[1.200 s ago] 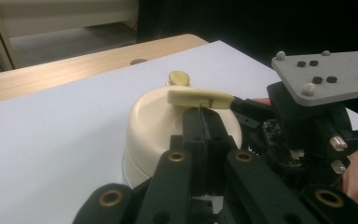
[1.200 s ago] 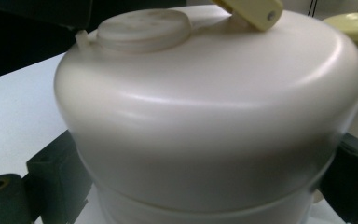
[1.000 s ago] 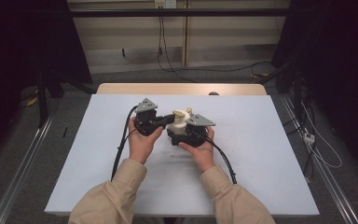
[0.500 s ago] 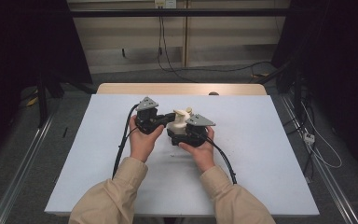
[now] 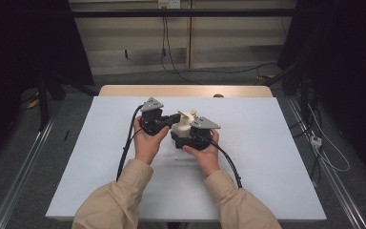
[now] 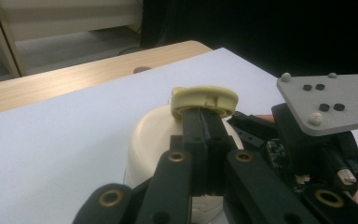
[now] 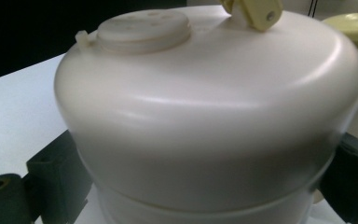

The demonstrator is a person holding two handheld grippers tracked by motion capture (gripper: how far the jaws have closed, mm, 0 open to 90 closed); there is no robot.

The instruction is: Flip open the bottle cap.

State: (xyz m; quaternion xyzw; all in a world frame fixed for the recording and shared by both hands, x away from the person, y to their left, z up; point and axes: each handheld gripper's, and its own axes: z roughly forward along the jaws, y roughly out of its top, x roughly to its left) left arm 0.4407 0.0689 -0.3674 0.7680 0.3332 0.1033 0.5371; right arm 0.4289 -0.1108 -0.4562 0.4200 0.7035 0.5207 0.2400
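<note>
Cream plastic pot (image 7: 205, 121), smooth and likely light but slippery, sits braced across its belly by the right tool (image 5: 193, 136); left tool (image 6: 206, 135) pinches its yellowish lid knob (image 6: 204, 100).

Pot (image 5: 185, 125) between tools, on table (image 5: 276, 157)

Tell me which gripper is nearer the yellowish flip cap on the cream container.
Left. The left gripper is shut on the flip cap. The right gripper clamps the cream container lower, round its body.
</note>
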